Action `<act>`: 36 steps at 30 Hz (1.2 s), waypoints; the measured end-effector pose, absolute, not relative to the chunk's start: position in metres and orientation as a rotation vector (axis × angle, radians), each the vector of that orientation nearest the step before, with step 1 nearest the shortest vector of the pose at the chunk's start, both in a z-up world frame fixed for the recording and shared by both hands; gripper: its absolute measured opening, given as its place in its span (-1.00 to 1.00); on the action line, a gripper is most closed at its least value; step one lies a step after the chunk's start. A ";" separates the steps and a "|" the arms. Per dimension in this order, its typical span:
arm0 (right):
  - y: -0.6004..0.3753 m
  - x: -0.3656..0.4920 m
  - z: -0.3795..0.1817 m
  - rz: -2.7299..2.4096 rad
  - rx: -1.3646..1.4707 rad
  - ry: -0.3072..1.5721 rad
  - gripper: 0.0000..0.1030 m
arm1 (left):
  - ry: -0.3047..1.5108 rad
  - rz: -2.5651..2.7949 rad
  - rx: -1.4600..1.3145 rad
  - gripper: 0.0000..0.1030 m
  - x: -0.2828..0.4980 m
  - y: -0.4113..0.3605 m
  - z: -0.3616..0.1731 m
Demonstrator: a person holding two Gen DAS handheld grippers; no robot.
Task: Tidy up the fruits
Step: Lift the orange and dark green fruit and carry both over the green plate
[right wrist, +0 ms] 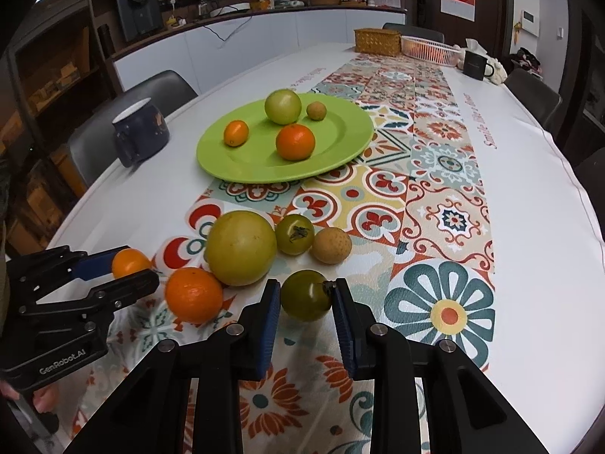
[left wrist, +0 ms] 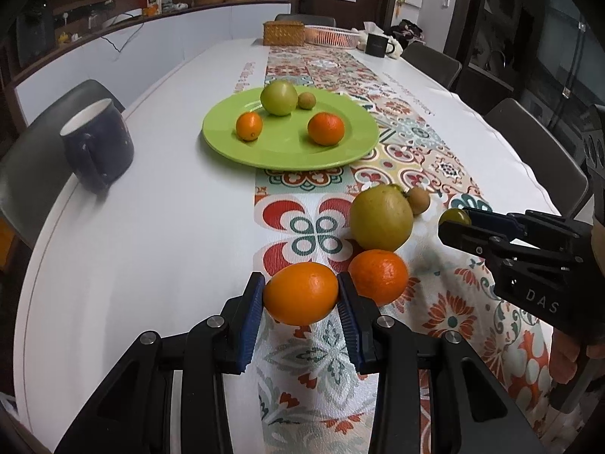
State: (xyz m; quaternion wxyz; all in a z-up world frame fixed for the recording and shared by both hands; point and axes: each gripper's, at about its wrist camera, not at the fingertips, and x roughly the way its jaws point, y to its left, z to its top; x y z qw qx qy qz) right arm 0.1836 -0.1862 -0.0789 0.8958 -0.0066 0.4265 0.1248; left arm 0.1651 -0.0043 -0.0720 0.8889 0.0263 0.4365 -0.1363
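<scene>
My left gripper [left wrist: 300,295] is shut on a small orange kumquat [left wrist: 300,293], held just above the table runner; it also shows in the right wrist view [right wrist: 130,263]. My right gripper [right wrist: 306,297] is shut on a dark green tomato [right wrist: 306,295], which also shows in the left wrist view [left wrist: 455,217]. A green plate [left wrist: 287,151] farther back holds a green fruit [left wrist: 279,97], a small brown fruit [left wrist: 306,100], a kumquat [left wrist: 249,125] and an orange [left wrist: 326,128]. Loose on the runner lie a large yellow-green fruit [right wrist: 240,247], an orange [right wrist: 193,295], another green tomato [right wrist: 295,234] and a brown fruit [right wrist: 332,245].
A dark blue mug [left wrist: 98,143] stands near the table's left edge. At the far end are a wicker box [left wrist: 283,33], a pink basket [left wrist: 332,36] and a black mug [left wrist: 376,44]. Chairs line both sides of the table.
</scene>
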 end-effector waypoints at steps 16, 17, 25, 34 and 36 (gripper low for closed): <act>-0.181 0.182 -0.014 0.331 0.037 0.719 -0.43 | 0.763 -0.282 0.064 -0.26 0.178 -0.008 -0.004; -0.181 0.185 -0.010 0.332 0.040 0.709 -0.43 | 0.755 -0.279 0.065 -0.26 0.180 -0.008 -0.001; -0.179 0.212 0.015 0.341 0.045 0.648 -0.43 | 0.683 -0.263 0.070 -0.26 0.207 -0.007 0.029; -0.174 0.249 0.037 0.346 0.025 0.612 -0.43 | 0.652 -0.255 0.073 -0.26 0.240 -0.006 0.049; -0.172 0.258 0.039 0.356 0.025 0.621 -0.43 | 0.654 -0.257 0.072 -0.26 0.249 -0.006 0.050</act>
